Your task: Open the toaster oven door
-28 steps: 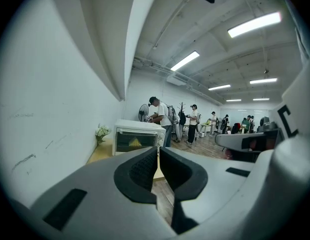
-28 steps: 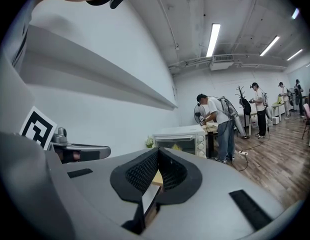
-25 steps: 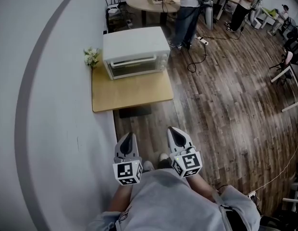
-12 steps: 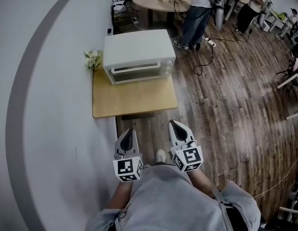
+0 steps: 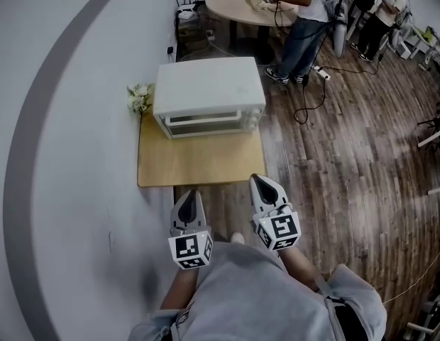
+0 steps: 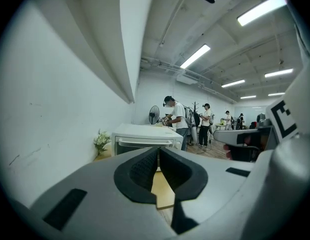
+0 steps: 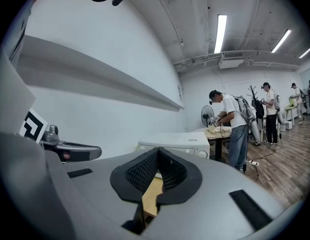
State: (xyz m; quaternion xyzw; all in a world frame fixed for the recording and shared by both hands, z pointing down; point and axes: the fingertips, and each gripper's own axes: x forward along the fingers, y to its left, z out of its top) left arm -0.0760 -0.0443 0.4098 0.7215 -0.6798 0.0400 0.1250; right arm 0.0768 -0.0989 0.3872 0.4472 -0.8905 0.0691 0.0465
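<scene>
White and boxy, the toaster oven (image 5: 209,94) sits at the back of a pale wooden table (image 5: 199,163) against the wall, its door (image 5: 206,123) upright and closed, facing the person. Any print on its front is too small to read. The only bold marks are the black-and-white square patterns on the cubes of the two grippers.

From the head view, the oven's flat top and the bare table in front of it show, with a small bunch of flowers (image 5: 139,98) just beside the oven's left end. The left gripper view adds the handle bar (image 6: 144,142) across the top of the door, a standing fan (image 6: 154,115) and ceiling strip lights. The right gripper view shows a round knob (image 7: 202,154) at the oven's right end.

The left gripper (image 5: 191,194) and right gripper (image 5: 257,181) are held low, close to the person's body, side by side. Both point forward at the oven, well apart from it, over the dark wood floor (image 5: 333,155). Each has its jaws pressed together on nothing.

Beyond, a person (image 5: 305,20) stands at a round table (image 5: 241,6).
</scene>
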